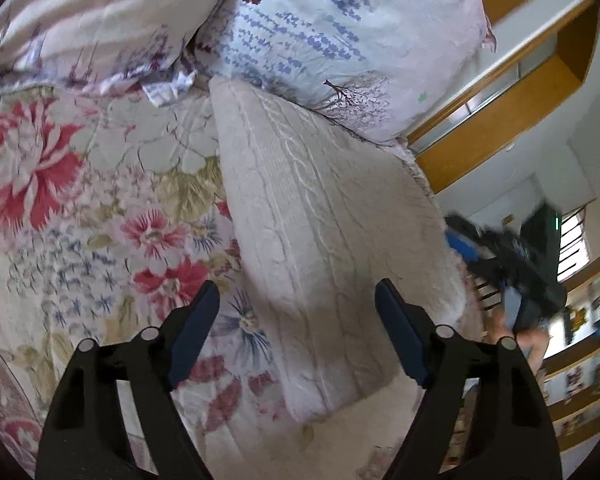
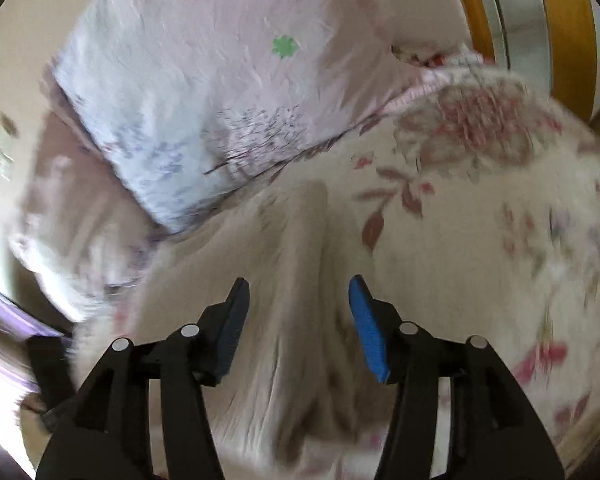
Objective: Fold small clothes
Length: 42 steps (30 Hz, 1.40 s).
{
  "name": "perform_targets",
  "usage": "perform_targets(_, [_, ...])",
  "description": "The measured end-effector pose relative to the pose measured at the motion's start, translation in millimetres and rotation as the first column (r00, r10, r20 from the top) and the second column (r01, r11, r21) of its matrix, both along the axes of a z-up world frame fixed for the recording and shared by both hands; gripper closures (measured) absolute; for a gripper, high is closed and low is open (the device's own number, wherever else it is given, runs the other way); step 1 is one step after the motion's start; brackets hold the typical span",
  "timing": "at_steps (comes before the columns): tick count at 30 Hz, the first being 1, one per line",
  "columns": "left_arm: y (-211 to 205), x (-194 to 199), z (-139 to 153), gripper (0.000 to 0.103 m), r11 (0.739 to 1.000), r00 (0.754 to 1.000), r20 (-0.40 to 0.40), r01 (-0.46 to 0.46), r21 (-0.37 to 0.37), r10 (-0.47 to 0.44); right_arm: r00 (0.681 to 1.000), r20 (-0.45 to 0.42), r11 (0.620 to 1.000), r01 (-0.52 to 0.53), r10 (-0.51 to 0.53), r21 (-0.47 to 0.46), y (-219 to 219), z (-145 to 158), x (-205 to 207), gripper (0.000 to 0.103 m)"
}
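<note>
Two grippers, both spread wide and grasping nothing. Left gripper (image 1: 296,304) hung above the bed, dark blue pads parted, with a folded cream knit garment (image 1: 320,240) seen between and beyond them. Garment lay as a long, cable-textured band on the floral bedspread (image 1: 80,200), running from about eleven o'clock down toward five o'clock in the left wrist view, near end just past the right pad. Touched at its far end by a pale pillow (image 1: 340,32) printed with lavender sprigs, toward twelve o'clock; beside that, at ten o'clock, a second pillow (image 1: 92,12) in cream and mauve. Right gripper (image 1: 512,264) caught in the same view at three o'clock, blurred, off past the edge of the bed, well apart from the garment. Behind it, wooden shelving (image 1: 500,120) and a bright window.

From the right wrist, heavy motion blur throughout. Right gripper (image 2: 298,320) released, blue pads apart, cream garment (image 2: 300,260) straight ahead between them at twelve o'clock; touching or merely above it, impossible to tell. Lavender pillow (image 2: 200,80) at eleven o'clock, floral bedspread (image 2: 500,220) filling two to four o'clock, a strip of wooden frame (image 2: 568,32) at one o'clock.
</note>
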<state>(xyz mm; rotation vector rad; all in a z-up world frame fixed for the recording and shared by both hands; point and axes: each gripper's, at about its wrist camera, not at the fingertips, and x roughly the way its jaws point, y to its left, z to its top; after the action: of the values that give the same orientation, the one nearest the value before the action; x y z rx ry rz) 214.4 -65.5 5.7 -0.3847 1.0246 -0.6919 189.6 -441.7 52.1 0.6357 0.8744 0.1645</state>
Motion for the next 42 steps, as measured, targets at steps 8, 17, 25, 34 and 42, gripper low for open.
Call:
perform_targets(8, [0.7,-15.2,-8.0,0.041,1.0,0.999,-0.053,-0.006,-0.028,0.004,0.997,-0.009,0.994,-0.07,0.071,0.086,13.4,-15.5,-46.5,0.055])
perform_targets(17, [3.1,-26.4,-7.8,0.071,0.999,0.998,-0.062,-0.025,-0.048,0.022,0.992,0.022,0.99,-0.125,0.127,-0.068,45.6,-15.9,-42.9,0.094])
perform_targets(25, [7.4,-47.7,-5.2,0.087,0.999,0.999,-0.019,-0.027,-0.031,0.026,0.993,0.09,0.938,-0.046,0.082,-0.345,46.8,23.6,-62.0,0.094])
perform_targets(34, [10.8,-48.9,-15.4,0.082,0.999,0.998,-0.065,-0.028,-0.038,0.026,0.996,-0.058,0.955,-0.076,0.062,-0.286,37.1,-23.2,-54.6,0.091])
perform_targets(42, [28.3,-17.3,0.2,0.042,0.991,0.989,-0.128,-0.087,-0.097,0.074,1.0,-0.008,1.0,-0.022,0.022,-0.007,1.1,-3.8,-17.8,0.043])
